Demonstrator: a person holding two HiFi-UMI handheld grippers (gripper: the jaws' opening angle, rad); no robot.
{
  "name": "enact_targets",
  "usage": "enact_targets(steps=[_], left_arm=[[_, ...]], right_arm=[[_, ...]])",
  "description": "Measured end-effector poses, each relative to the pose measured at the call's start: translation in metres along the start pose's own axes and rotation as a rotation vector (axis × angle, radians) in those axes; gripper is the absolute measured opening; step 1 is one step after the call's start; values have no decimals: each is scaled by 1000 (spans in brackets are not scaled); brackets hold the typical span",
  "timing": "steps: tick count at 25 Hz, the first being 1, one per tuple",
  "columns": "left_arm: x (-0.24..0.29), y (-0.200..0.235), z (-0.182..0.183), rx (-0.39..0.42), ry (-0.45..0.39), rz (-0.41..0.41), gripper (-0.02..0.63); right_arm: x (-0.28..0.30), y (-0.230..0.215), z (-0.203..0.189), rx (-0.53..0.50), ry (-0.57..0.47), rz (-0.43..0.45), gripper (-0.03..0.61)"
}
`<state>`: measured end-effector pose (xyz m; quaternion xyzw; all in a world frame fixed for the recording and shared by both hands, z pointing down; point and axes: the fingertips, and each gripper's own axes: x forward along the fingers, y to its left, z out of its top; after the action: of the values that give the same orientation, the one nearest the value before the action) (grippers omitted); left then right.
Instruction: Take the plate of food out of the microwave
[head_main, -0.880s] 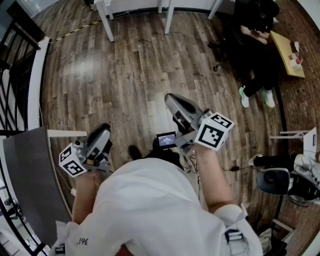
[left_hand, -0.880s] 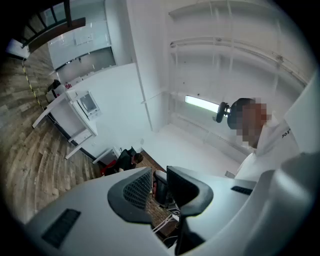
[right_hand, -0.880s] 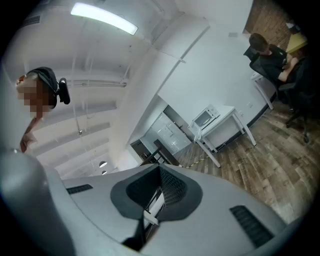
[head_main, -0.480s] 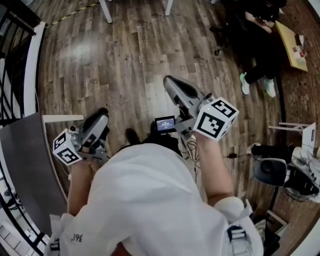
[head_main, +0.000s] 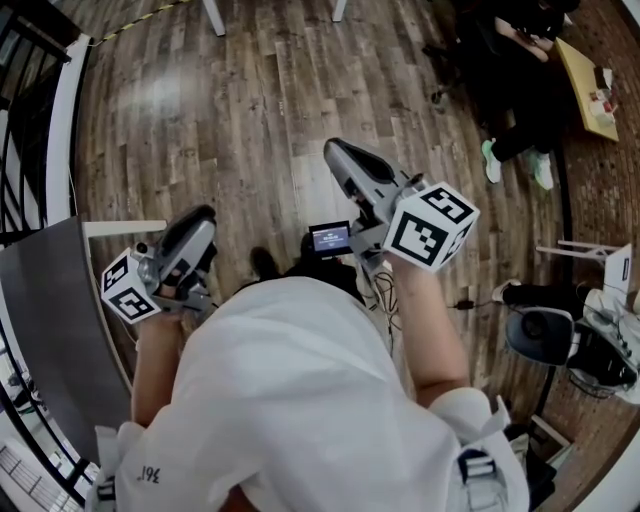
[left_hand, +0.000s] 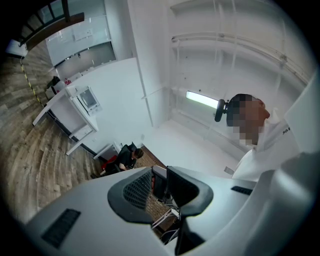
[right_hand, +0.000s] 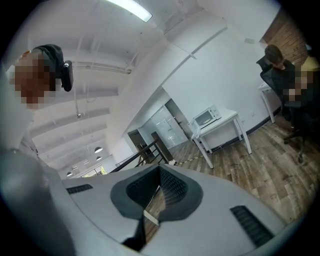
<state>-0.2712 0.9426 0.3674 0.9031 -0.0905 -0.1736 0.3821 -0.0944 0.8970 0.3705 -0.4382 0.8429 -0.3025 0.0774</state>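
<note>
No plate of food shows in any view. A white microwave (right_hand: 206, 118) stands far off on a white table (right_hand: 227, 121) in the right gripper view; its door looks closed. In the head view I stand on a wooden floor, holding both grippers at waist height, pointing away from me. My left gripper (head_main: 203, 216) (left_hand: 160, 182) has its jaws apart with only air between them. My right gripper (head_main: 334, 150) (right_hand: 159, 187) has its jaws together and holds nothing. A small lit screen (head_main: 330, 238) sits between the two grippers.
A person in black (head_main: 520, 40) sits at a yellow desk (head_main: 585, 85) at the upper right. A black stair railing (head_main: 30, 150) and a grey panel (head_main: 45, 340) are at my left. Stands and gear (head_main: 565, 340) crowd the right. White table legs (head_main: 215, 15) show at the top.
Both grippers have drifted slightly up in the head view, and the left marker cube has slid left. The white table legs at the top have slipped mostly out of frame.
</note>
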Motion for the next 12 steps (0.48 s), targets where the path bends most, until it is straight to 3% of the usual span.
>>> enact_targets(steps=[5, 8, 12], left_arm=[[-3, 3, -4, -3, 5, -5, 98], [-6, 6, -5, -5, 2, -6, 98], [-8, 9, -6, -4, 3, -2, 98]], right_arm=[[-1, -4, 2, 56, -47, -7, -11], [0, -3, 2, 12, -42, -24, -7], [13, 12, -7, -51, 52, 43, 109]])
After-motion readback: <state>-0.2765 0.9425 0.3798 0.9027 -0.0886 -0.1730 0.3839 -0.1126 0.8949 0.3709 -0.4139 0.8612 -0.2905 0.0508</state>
